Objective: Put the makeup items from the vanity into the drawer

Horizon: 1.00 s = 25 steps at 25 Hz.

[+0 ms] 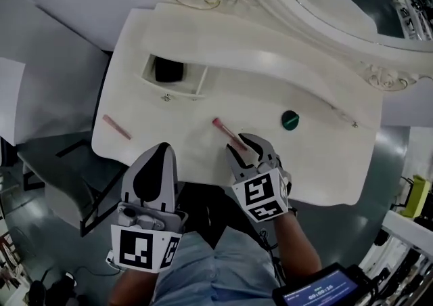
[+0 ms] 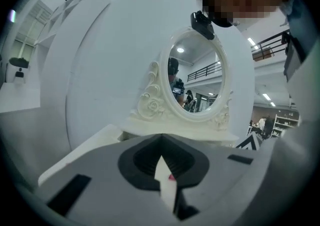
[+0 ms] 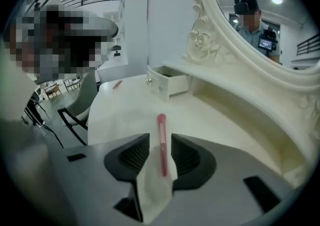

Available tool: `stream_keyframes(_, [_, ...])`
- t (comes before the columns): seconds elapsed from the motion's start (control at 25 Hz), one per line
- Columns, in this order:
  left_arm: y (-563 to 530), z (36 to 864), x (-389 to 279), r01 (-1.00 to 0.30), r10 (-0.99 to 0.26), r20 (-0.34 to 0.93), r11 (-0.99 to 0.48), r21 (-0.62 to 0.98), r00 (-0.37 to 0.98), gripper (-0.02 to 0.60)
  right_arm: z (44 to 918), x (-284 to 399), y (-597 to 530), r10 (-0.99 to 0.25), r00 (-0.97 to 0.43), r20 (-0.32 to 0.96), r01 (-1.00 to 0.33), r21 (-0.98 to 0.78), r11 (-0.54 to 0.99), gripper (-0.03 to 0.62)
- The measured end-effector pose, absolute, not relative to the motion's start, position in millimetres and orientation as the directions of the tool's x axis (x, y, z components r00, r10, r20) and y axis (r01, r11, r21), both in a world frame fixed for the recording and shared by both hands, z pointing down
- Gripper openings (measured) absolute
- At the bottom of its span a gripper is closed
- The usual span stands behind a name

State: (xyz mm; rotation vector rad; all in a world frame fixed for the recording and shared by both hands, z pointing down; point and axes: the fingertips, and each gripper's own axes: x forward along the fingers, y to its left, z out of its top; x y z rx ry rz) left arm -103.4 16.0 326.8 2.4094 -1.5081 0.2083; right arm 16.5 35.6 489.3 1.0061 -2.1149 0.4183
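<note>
A thin pink makeup stick (image 1: pixel 227 133) lies on the white vanity top (image 1: pixel 304 156), and its near end sits between the jaws of my right gripper (image 1: pixel 243 143). In the right gripper view the pink stick (image 3: pixel 161 142) runs down the gap of the right gripper (image 3: pixel 160 142); the jaws are open, with bare space on both sides. My left gripper (image 1: pixel 161 148) hovers at the vanity's front edge, shut and empty, its left gripper tips (image 2: pixel 160 154) meeting. A small drawer (image 1: pixel 197 85) stands pulled open at the back left with a black item (image 1: pixel 169 69) inside.
A second pink stick (image 1: pixel 116 126) lies near the left edge, and a green round item (image 1: pixel 289 120) sits right of centre. The ornate mirror (image 1: pixel 325 7) rises at the back. A chair (image 1: pixel 57 162) stands left of the vanity. The open drawer (image 3: pixel 170 83) shows far ahead.
</note>
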Motion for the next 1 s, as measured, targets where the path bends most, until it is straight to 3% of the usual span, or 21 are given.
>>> stream_keyframes(0.4, [27,363,-114,-0.917,-0.848,0.349,-0.358,0.177,0.399,0.000,513,17,35,-0.483,-0.482,0.731,-0.789,-0.122,0.603,0.113])
stream_keyframes(0.48, [27,362,-114,-0.916,-0.849,0.346,-0.361,0.172,0.400,0.000,515,17,34,-0.488,-0.485,0.725,-0.795,-0.135,0.591,0.088])
stream_keyframes(0.52, [26,360,-114,-0.916,-0.850,0.343,-0.364,0.169,0.401,0.000,515,18,34,-0.491,-0.486,0.723,-0.798,-0.139,0.586,0.044])
stream_keyframes(0.64, [25,351,-111,-0.917,-0.857,0.327,-0.368,0.151,0.398,0.000,511,19,33,-0.498,-0.482,0.721,-0.801,-0.132,0.584,0.040])
stream_keyframes(1.0, [33,297,-100,-0.910,-0.890,0.210,-0.370,0.190,0.405,0.000,409,18,7,-0.614,-0.525,0.589,-0.774,-0.030,0.633,0.041])
